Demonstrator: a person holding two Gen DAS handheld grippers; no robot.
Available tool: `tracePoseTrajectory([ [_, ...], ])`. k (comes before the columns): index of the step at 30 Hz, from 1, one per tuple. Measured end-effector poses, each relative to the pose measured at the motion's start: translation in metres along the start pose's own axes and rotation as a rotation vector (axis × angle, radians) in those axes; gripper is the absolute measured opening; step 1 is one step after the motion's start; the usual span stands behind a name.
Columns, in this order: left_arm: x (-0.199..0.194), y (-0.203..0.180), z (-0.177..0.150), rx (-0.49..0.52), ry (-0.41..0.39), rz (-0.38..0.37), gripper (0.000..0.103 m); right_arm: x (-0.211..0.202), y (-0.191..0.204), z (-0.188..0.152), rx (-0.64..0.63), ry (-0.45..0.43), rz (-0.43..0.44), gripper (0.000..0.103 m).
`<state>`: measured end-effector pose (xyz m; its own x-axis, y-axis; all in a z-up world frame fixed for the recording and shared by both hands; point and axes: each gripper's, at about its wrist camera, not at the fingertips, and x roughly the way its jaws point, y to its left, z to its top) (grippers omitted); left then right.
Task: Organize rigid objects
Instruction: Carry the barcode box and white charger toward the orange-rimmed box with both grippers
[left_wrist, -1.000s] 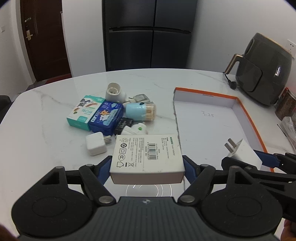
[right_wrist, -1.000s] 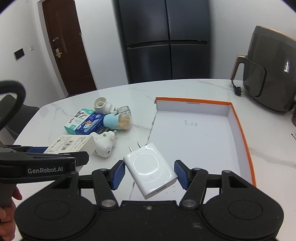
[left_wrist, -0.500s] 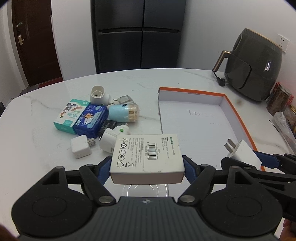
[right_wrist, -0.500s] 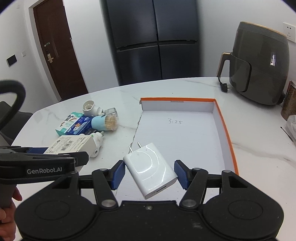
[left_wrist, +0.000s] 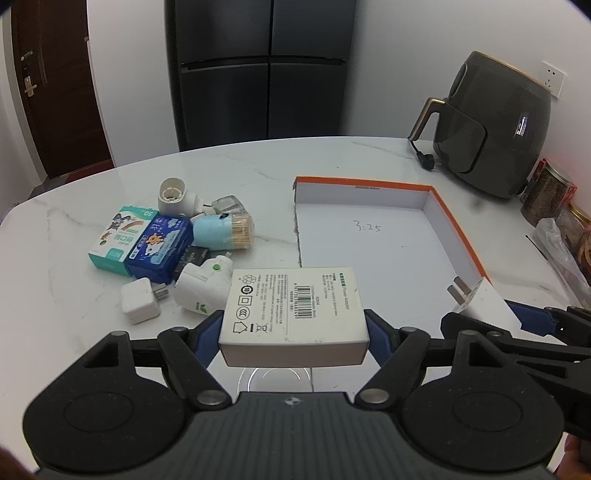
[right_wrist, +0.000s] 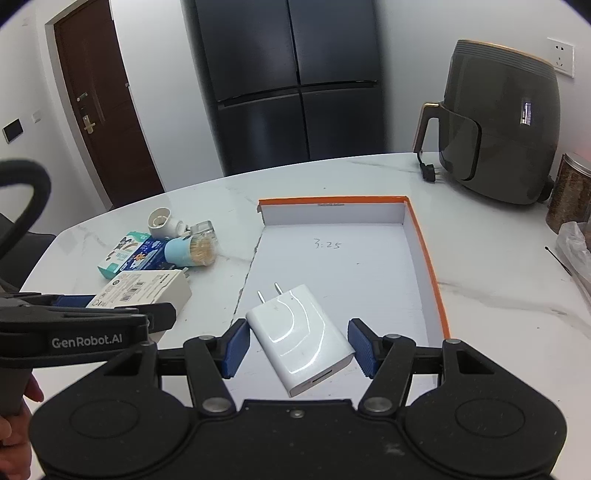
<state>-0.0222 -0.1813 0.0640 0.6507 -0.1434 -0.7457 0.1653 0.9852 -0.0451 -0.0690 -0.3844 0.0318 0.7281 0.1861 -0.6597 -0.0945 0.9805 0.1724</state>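
Observation:
My left gripper is shut on a white power-adapter box with a barcode, held above the table near the left edge of the orange-rimmed white tray. My right gripper is shut on a white wall charger, prongs pointing forward, over the near part of the tray. The charger and the right gripper also show at the right of the left wrist view. The box and left gripper show at the left of the right wrist view.
Left of the tray lies a pile: a teal box, a blue box, a toothpick jar, a white socket adapter, a white plug and a small white charger. An air fryer and jars stand at the right.
Both grippers have moved right and forward with their loads. The charger now hangs over the tray's near part, and the box sits closer to the tray's left edge.

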Motion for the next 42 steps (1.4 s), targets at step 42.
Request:
tracePoseTrajectory([
  [42,0.027,-0.031,0.029,0.069,-0.001,-0.052,0.079,0.016,-0.033,0.023,0.047,-0.016,-0.064,0.072],
])
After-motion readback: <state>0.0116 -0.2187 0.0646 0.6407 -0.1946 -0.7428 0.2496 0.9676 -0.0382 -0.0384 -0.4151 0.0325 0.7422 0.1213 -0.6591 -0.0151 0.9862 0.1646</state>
